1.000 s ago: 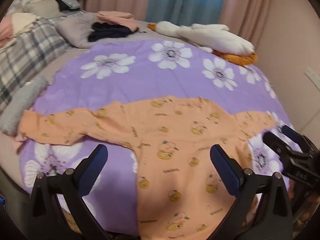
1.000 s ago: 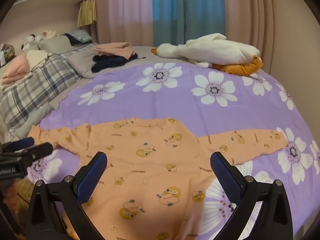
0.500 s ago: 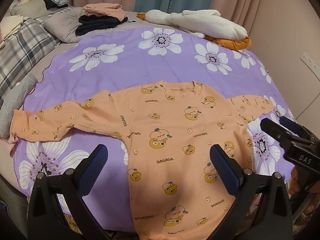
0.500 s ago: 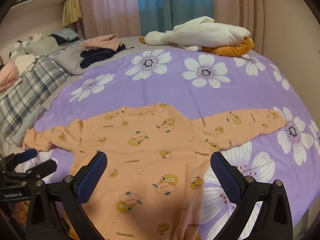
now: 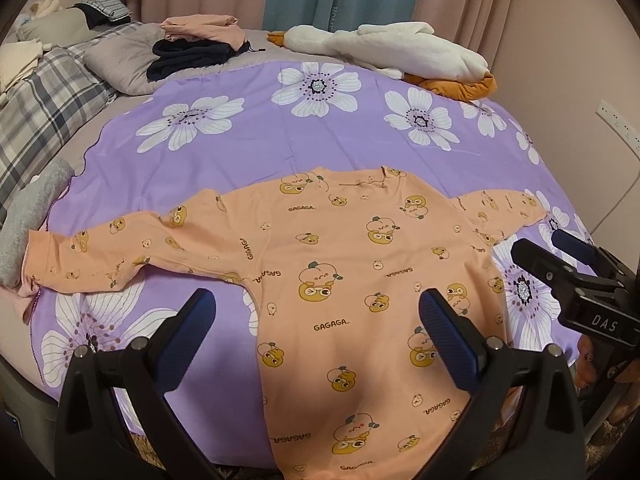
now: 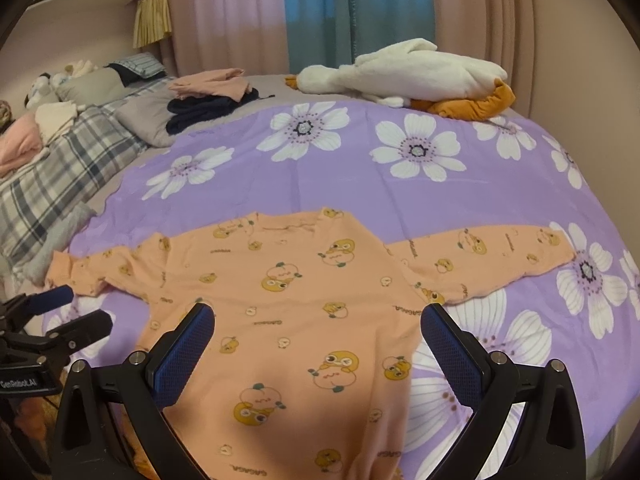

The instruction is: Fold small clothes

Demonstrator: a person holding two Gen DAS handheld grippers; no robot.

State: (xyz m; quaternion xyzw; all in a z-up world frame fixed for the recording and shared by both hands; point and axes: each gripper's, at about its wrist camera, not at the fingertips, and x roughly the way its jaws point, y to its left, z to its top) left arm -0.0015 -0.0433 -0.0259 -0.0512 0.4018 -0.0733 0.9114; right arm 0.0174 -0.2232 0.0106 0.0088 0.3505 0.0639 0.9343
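An orange long-sleeved child's top [image 5: 344,264] with cartoon prints lies spread flat on a purple flowered sheet [image 5: 248,148], sleeves out to both sides, hem hanging over the near bed edge. It also shows in the right wrist view [image 6: 288,292]. My left gripper [image 5: 314,320] is open and empty above the top's lower left part. My right gripper [image 6: 316,334] is open and empty above the top's lower middle. The right gripper also shows at the right of the left wrist view [image 5: 560,256]. The left gripper also shows at the left of the right wrist view [image 6: 68,312].
A white and orange plush goose [image 5: 400,56] lies at the far edge of the bed. A stack of folded pink and dark clothes [image 5: 196,46] sits on a grey pillow at the back left. A plaid blanket [image 5: 44,116] lies left. A wall [image 5: 580,60] stands right.
Both grippers have risen and pulled back a little, so the top sits lower and fuller in both views. The top has not moved. Both grippers stay open.
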